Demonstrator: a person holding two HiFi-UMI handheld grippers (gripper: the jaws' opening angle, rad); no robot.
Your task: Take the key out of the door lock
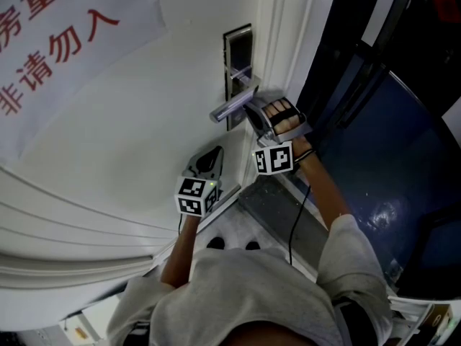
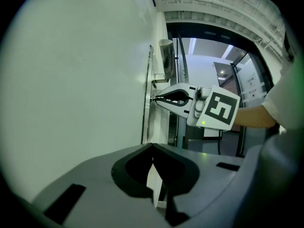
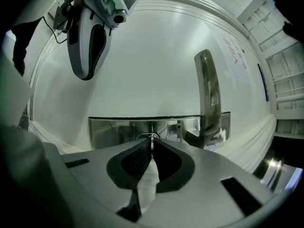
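The steel lock plate [image 1: 238, 45] with its lever handle [image 1: 232, 107] sits on the white door. My right gripper [image 1: 250, 109] is pressed up to the plate just below the handle. In the right gripper view its jaws [image 3: 151, 144] are shut on the thin metal key [image 3: 151, 137], which sticks out of the keyhole on the plate [image 3: 114, 127]. The handle [image 3: 209, 99] stands to the right of the key. My left gripper [image 1: 210, 157] hangs lower beside the door, its jaws [image 2: 152, 147] shut and with nothing in them. From there I see the right gripper [image 2: 154, 99] touching the plate.
A paper sign with red characters [image 1: 65, 34] is stuck on the door at the left. The door's edge and frame [image 1: 288, 42] run just right of the lock. Beyond the frame lies a dark blue floor [image 1: 403, 157]. A cable [image 1: 297, 222] hangs from the right gripper.
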